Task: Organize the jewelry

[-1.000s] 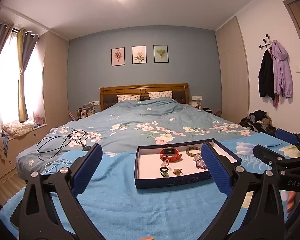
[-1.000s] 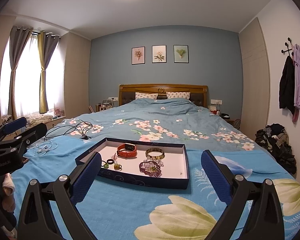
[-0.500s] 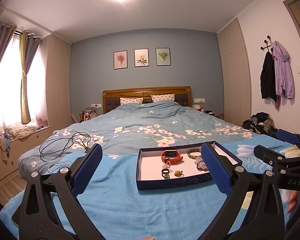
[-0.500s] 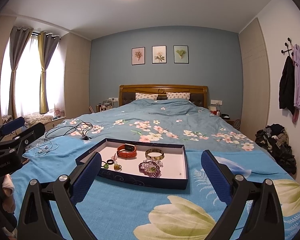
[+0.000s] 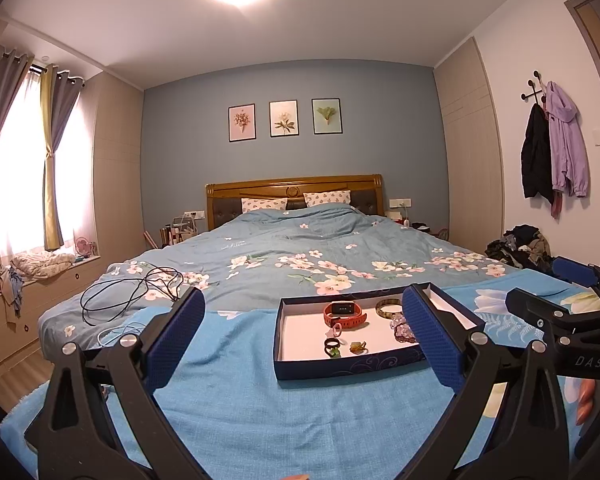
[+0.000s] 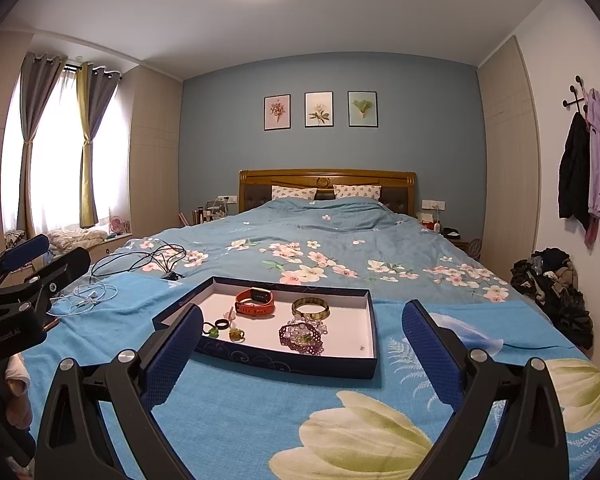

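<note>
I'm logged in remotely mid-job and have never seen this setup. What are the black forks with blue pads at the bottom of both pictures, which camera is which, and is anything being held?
Those forks are hand-held grippers, one in each of a person's hands; no robot arm is involved. Each picture comes from a fisheye camera on one gripper, looking forward along its two fingers. One view shows the left gripper, with the other gripper at its right edge. The other view shows the right gripper. Both stand wide open and hold nothing.

Ahead, on a blue blanket over the bed, lies a dark blue tray. Inside are an orange smartwatch, a gold bangle, a purple beaded bracelet and several small rings. Loose cables lie to the left, outside the tray.
</note>
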The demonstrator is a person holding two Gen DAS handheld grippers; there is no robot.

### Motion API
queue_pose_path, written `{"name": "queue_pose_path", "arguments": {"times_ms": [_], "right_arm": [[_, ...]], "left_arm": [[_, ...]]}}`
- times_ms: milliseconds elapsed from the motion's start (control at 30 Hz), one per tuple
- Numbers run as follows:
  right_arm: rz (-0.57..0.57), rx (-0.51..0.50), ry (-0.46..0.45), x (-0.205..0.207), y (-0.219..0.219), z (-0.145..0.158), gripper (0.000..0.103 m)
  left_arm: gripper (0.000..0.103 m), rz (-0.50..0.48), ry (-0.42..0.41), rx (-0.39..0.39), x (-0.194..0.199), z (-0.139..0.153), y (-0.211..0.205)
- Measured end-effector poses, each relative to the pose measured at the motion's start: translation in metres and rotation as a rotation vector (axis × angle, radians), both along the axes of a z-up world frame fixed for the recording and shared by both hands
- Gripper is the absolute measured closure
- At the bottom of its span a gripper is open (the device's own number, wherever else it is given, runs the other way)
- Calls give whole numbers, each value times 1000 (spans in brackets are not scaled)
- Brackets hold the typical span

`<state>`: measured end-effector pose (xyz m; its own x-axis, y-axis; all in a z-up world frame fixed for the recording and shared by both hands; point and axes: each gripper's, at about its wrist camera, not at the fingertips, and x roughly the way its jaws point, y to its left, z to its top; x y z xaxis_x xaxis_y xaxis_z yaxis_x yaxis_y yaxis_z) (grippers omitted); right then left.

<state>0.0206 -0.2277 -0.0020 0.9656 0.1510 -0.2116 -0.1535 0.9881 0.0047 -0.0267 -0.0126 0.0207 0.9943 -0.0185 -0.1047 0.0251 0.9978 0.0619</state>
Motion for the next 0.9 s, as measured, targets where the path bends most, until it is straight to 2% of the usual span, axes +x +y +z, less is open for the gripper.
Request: {"name": "queue_pose_path", "arguments": {"times_ms": [900], "right_arm": [[-6,-7,7,-1,2,-2,7]], "left_arm": [[6,-6,-12,5,0,-4,-2]]}}
